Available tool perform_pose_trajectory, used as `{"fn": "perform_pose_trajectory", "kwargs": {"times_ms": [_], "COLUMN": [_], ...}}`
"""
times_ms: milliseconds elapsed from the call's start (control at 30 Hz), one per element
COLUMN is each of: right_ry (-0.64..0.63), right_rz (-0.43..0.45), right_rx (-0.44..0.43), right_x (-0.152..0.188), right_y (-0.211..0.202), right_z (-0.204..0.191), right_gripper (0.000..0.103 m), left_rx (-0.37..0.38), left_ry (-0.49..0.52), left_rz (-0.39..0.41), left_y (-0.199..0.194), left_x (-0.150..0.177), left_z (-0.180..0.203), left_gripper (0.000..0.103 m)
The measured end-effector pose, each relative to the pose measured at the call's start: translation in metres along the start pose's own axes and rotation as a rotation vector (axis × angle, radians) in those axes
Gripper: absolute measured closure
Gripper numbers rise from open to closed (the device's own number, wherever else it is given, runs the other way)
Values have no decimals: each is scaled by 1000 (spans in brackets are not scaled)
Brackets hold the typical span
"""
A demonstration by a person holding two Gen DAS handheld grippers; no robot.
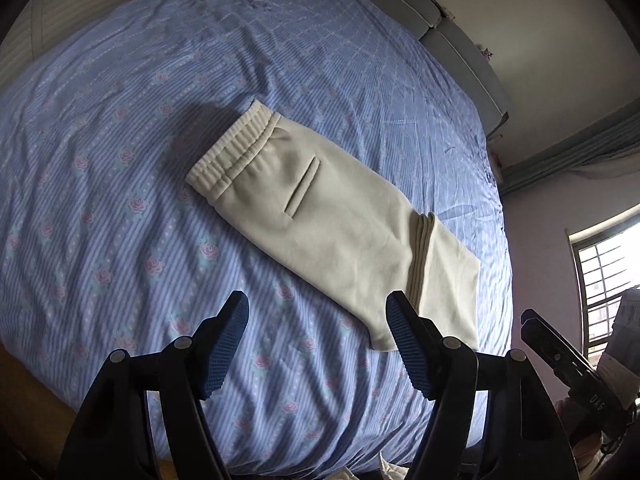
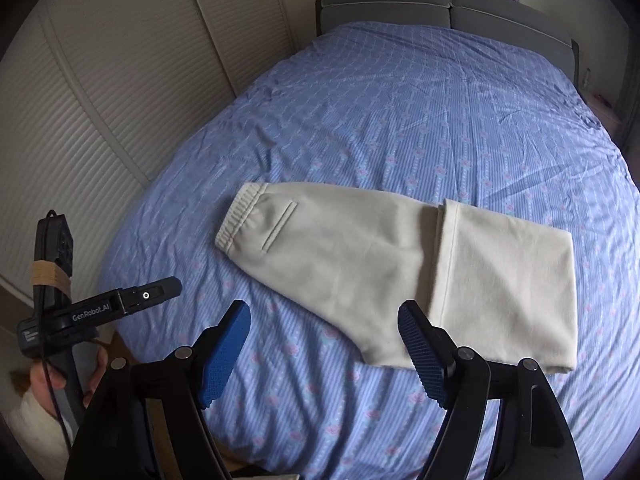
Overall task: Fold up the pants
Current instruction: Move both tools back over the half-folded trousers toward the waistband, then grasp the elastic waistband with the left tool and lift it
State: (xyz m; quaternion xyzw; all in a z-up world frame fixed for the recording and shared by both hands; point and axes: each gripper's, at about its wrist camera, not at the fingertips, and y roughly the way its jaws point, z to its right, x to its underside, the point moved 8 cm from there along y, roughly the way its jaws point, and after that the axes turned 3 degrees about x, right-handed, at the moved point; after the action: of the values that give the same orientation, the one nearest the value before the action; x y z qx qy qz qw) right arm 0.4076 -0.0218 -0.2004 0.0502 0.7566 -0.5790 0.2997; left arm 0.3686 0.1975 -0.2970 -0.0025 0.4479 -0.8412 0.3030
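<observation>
Cream pants [image 1: 340, 220] lie folded flat on the blue flowered bedspread [image 1: 120, 200], the elastic waistband [image 1: 236, 148] at the far left and the leg ends doubled over at the right [image 1: 444, 280]. My left gripper [image 1: 320, 340] hovers open above the bedspread just short of the pants' near edge, with nothing between its blue pads. In the right wrist view the same pants [image 2: 360, 264] lie ahead, the doubled-over part [image 2: 508, 272] on the right. My right gripper [image 2: 322, 320] is also open and empty, its right finger [image 2: 420, 344] over the pants' near edge.
A grey padded headboard [image 2: 440, 4] stands at the bed's far end and slatted wardrobe doors [image 2: 100, 100] run along its left side. A barred window [image 1: 608, 280] is on the right. A hand [image 2: 44, 384] holds the left tool's black housing [image 2: 100, 308].
</observation>
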Motion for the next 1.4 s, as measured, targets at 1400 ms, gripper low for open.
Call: {"fn": "perform_pose_trajectory", "kwargs": {"times_ms": [1400], "right_ry": [33], "right_rz": [-253], "right_rx": [102], "right_x": [-66], "right_y": [188], "right_z": [-86], "right_gripper": [26], "left_rx": [672], "left_ry": [-23], "left_rz": [-391], "left_y": [144], "left_x": [-156], "left_z": [-47], "left_gripper": [58]}}
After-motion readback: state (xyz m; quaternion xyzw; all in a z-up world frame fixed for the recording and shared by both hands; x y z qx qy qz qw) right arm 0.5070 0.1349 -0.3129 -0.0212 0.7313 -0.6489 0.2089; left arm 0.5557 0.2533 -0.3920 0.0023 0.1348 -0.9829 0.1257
